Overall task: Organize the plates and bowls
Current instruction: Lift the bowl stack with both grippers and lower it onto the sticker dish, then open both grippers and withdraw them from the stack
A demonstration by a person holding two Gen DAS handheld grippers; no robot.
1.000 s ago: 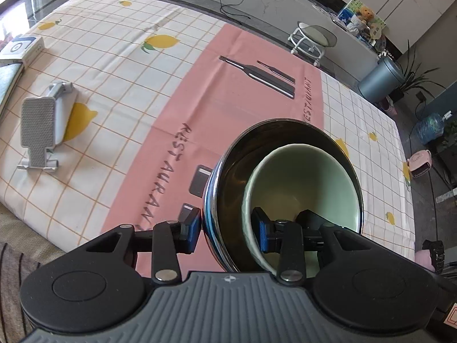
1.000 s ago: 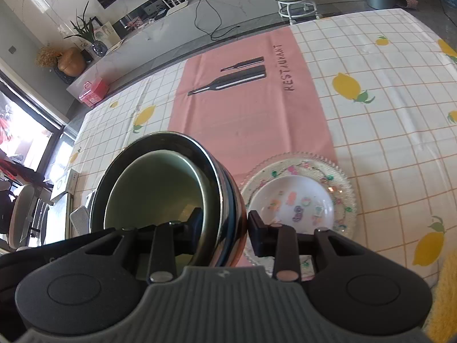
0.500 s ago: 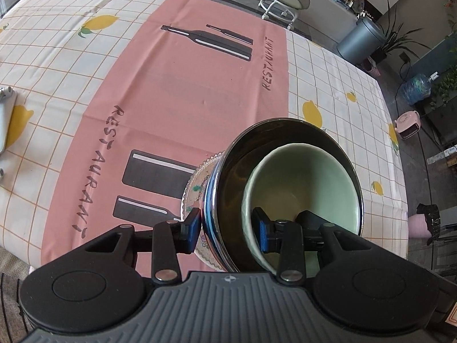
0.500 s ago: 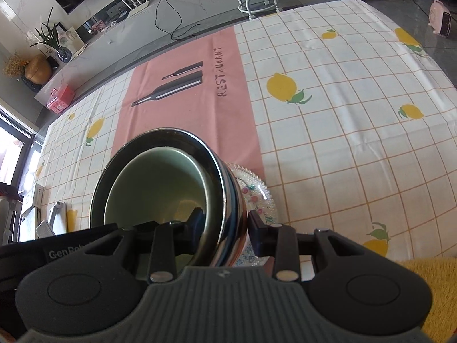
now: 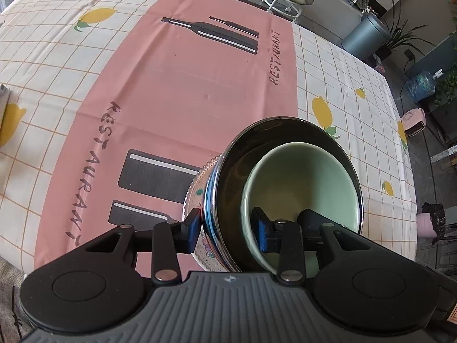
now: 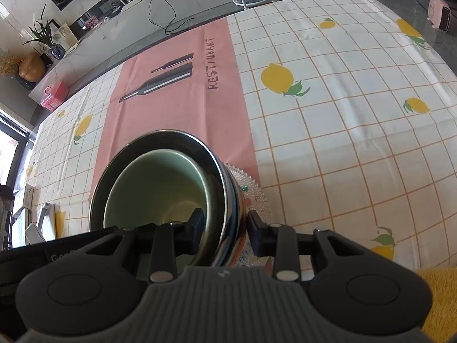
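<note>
The patterned glass plate (image 5: 197,191), open on the cloth a second ago, now lies mostly under the carried bowls. Left gripper (image 5: 227,230) pinches the shiny steel bowl's (image 5: 212,200) wall, pale green ceramic bowl (image 5: 300,183) nested inside; right gripper (image 6: 225,224) clamps the opposite rim (both bowls tilted).
</note>
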